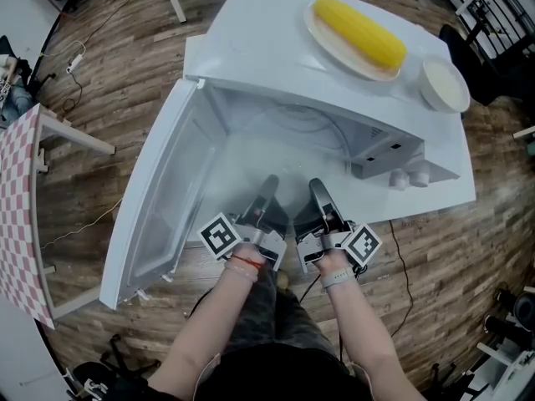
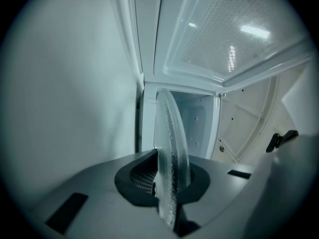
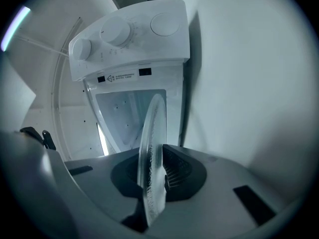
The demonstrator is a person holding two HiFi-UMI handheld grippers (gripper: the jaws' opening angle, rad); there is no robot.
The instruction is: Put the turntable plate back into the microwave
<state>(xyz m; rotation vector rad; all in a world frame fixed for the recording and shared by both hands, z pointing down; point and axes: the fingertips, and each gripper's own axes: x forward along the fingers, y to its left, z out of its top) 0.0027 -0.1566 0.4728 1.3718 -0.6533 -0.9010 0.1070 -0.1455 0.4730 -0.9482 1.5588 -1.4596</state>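
The clear glass turntable plate [image 2: 171,143] is held edge-on between both grippers at the mouth of the white microwave [image 1: 276,48]. My left gripper [image 2: 172,185] is shut on the plate's rim, with the cavity beyond it. My right gripper [image 3: 153,178] is shut on the plate [image 3: 151,153] on its other side. In the head view the left gripper [image 1: 269,185] and right gripper [image 1: 318,189] reach side by side into the open cavity; the glass is hard to make out there.
The microwave door [image 1: 159,215] stands open to the left. On top of the microwave sit a corn cob on a plate [image 1: 359,30] and a white bowl [image 1: 443,83]. The control knobs [image 3: 117,33] are at the right. A checkered table [image 1: 18,207] stands far left.
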